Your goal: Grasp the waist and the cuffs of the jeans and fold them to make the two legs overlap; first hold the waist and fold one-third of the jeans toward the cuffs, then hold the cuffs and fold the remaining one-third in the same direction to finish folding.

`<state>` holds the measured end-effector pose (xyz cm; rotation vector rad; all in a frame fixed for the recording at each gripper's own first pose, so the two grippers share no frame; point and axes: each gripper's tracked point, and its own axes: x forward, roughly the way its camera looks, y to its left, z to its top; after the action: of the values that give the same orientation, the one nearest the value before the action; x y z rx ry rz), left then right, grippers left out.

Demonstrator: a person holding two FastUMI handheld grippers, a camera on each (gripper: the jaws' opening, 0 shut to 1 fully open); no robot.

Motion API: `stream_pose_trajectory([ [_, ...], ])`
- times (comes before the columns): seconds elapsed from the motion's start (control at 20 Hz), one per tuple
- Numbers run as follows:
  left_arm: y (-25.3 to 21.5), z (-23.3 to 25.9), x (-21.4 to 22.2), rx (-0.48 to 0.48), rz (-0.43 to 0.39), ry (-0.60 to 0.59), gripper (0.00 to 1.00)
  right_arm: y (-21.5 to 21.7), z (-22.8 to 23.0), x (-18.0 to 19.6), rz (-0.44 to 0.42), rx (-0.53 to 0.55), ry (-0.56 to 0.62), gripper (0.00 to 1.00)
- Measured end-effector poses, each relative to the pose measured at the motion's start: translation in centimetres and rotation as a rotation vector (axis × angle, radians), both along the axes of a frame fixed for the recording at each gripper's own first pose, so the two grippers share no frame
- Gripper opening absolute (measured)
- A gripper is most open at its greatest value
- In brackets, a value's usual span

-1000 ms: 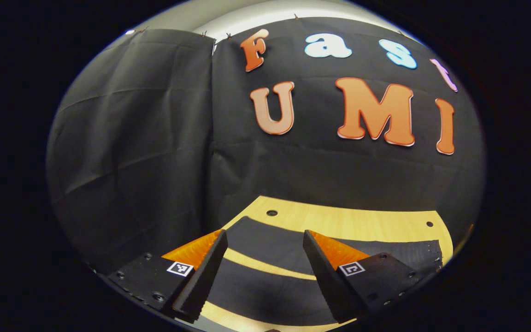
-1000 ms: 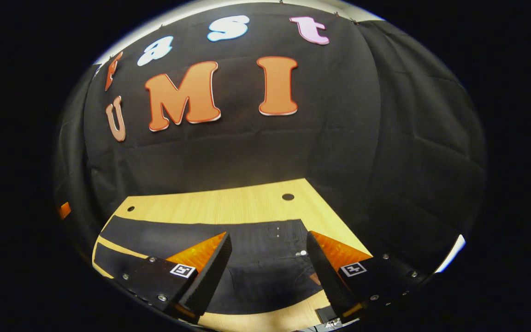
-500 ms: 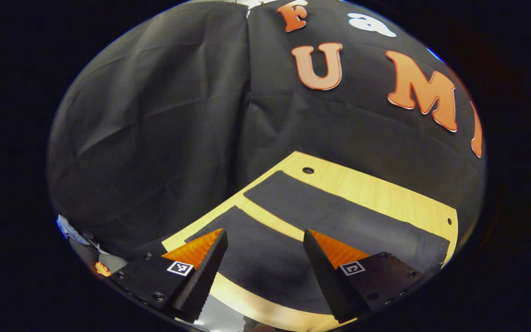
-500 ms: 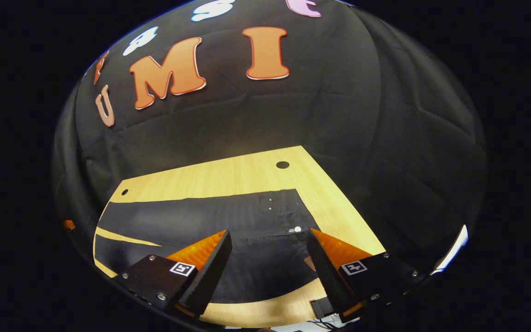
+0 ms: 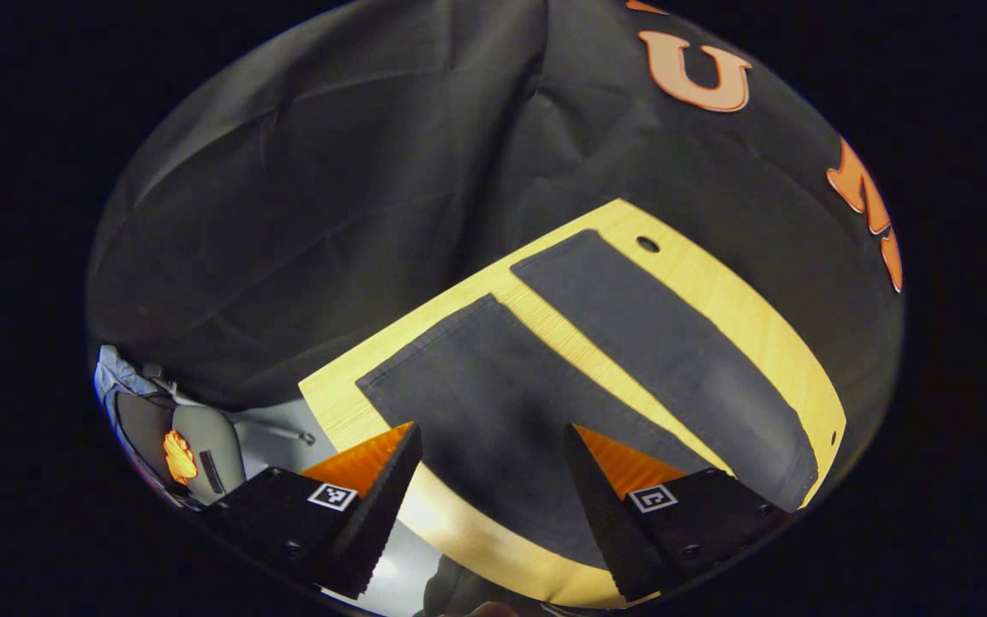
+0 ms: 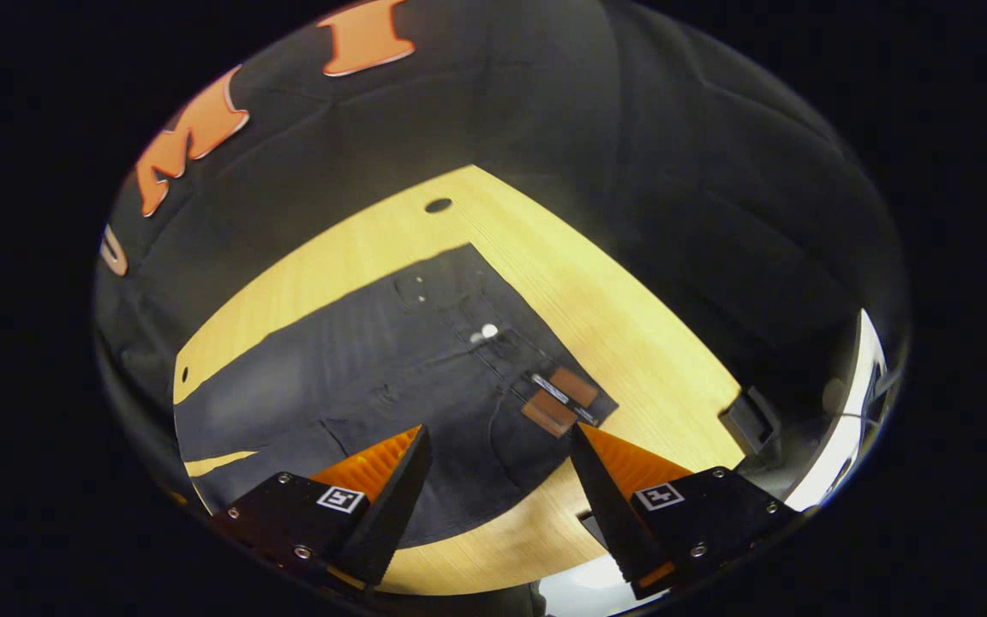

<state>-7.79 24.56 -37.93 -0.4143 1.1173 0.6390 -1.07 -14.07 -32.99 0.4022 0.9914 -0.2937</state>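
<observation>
Nearest in the left gripper view, the left tongs point(image 5: 487, 493) stand apart and hold nothing, hanging above the near leg point(image 5: 493, 420) close to its cuff. In the right gripper view the right tongs point(image 6: 498, 497) are also apart and empty, above the waist point(image 6: 536, 386) end. The jeans point(image 6: 373, 377) lie flat on the counter point(image 6: 631, 343), unfolded, with the two legs spread and a strip of bare wood between them; the far leg point(image 5: 665, 343) runs toward the counter's back edge. Their long axis lies across the counter from side to side, waist toward the right tongs and cuffs toward the left tongs, with the leather patch point(image 6: 562, 398) at the waistband facing up. The leg-over-leg fold looks not yet begun. The likely trouble: thick denim lying flat gives the tongs little edge to bite, so a shallow pinch could catch only the top layer or slip off when lifted. If one end is raised faster or carried farther than the other, the near leg would land skewed over the far one, and the later thirds would fold crooked. Dragging instead of lifting could bunch the cloth or slide the jeans toward the counter's edge.
</observation>
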Motion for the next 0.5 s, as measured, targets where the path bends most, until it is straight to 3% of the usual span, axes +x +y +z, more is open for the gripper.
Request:
stream_pose_trajectory([
  [0.2, 2.0, -1.7, 2.4, -0.075, 0.057, 0.120, 0.99, 0.1, -2.4, 0.2, -0.043, 0.068, 0.078, 0.98],
  [0.5, 5.1, -6.5, 2.0, -0.194, 0.191, 0.267, 0.99, -0.2, -4.9, 0.6, -0.081, 0.102, 0.164, 0.98],
])
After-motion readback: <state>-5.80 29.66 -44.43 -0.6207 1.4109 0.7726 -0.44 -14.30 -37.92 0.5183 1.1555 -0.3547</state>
